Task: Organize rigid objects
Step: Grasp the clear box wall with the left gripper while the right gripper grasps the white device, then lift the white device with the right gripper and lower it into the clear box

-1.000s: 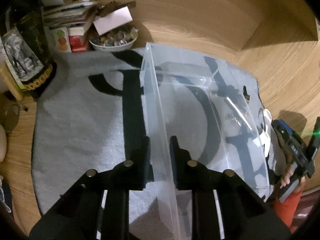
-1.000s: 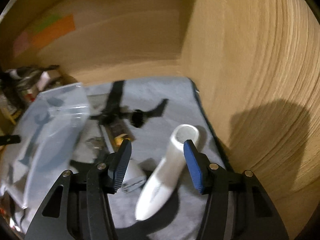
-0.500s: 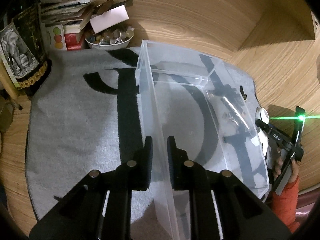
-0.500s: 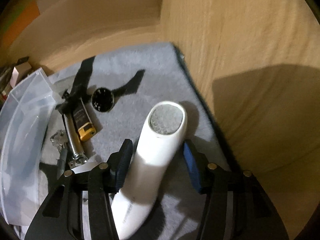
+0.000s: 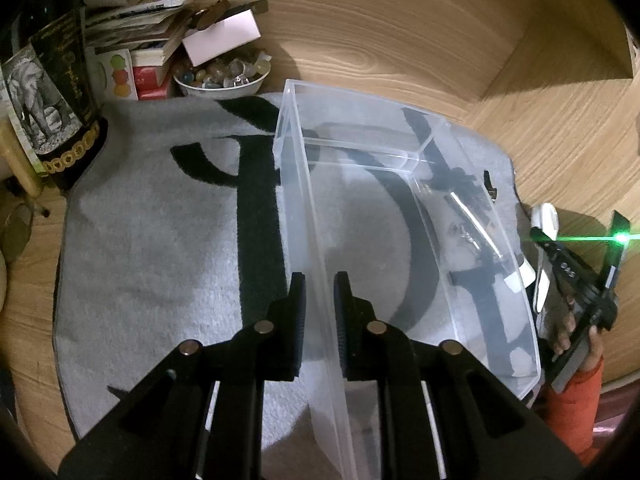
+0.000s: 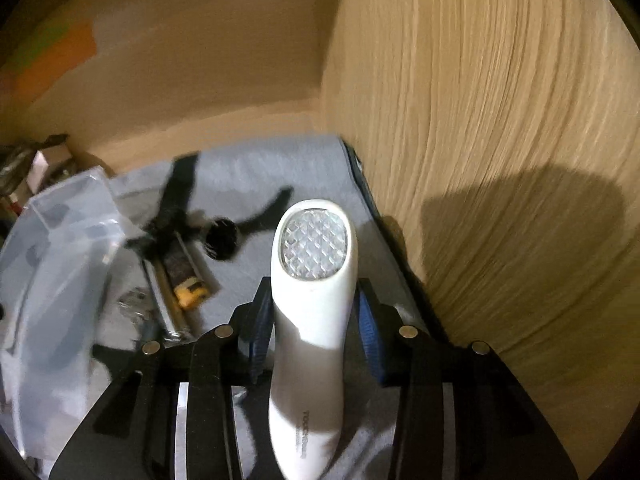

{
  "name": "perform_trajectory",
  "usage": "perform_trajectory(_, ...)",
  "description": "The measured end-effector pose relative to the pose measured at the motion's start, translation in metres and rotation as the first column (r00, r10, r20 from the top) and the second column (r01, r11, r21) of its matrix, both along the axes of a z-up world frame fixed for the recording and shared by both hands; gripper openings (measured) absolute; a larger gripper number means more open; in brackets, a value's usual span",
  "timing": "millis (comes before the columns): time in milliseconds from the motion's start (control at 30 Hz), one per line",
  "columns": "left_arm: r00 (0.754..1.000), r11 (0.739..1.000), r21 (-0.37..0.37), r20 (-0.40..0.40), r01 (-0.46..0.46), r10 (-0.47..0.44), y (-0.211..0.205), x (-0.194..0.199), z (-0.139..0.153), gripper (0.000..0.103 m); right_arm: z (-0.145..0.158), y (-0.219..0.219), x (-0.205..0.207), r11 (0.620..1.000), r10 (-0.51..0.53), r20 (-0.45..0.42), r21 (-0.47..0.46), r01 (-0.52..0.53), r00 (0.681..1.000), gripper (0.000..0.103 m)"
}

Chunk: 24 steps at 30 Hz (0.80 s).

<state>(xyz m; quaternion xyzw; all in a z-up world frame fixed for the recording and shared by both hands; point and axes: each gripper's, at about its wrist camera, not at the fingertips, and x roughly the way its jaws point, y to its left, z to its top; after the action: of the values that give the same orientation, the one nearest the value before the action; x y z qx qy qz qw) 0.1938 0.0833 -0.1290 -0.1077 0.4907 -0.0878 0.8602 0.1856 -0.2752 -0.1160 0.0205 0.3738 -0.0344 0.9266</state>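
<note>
Left gripper (image 5: 320, 300) has its jaws pinched tight on the near wall of the clear plastic bin (image 5: 400, 168), which sits tipped on the grey rug (image 5: 160, 240).

Right gripper (image 6: 316, 320) has its jaws on either side of the white handheld device (image 6: 312, 280). They've just been closing in on it, and the blue pads (image 6: 368, 328) look right up against its body, though I can't tell for sure if they're really squeezing yet. The device points away from the camera with its patterned round face up, on the rug close to the wooden wall (image 6: 500, 140).

Further out to the left of the device: a black round cap (image 6: 222, 238), a small yellow and black gadget (image 6: 188, 280) next to a metal tube (image 6: 168, 304), all between the device and the bin. Past the bin in the left view there's a bowl of marbles (image 5: 220, 78) and a stack of books (image 5: 132, 40).
</note>
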Motion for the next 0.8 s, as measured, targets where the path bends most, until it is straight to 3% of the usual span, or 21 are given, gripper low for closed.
perform_trajectory(267, 1.0, 1.0, 0.007, -0.006, -0.018, 0.018, -0.001, 0.001, 0.0, 0.014, 0.053, 0.017, -0.024, 0.998, 0.065, 0.176, 0.001, -0.066, 0.982, 0.035)
perform_trajectory(533, 0.999, 0.999, 0.012, -0.017, -0.033, 0.033, -0.002, 0.004, -0.002, 0.014, 0.103, 0.052, -0.031, 0.974, 0.21, 0.311, 0.019, -0.227, 0.927, 0.035)
perform_trajectory(800, 0.999, 0.999, 0.022, -0.014, -0.039, 0.04, -0.004, 0.004, -0.003, 0.014, 0.112, 0.112, -0.03, 0.92, 0.369, 0.341, -0.006, -0.391, 0.864, 0.035)
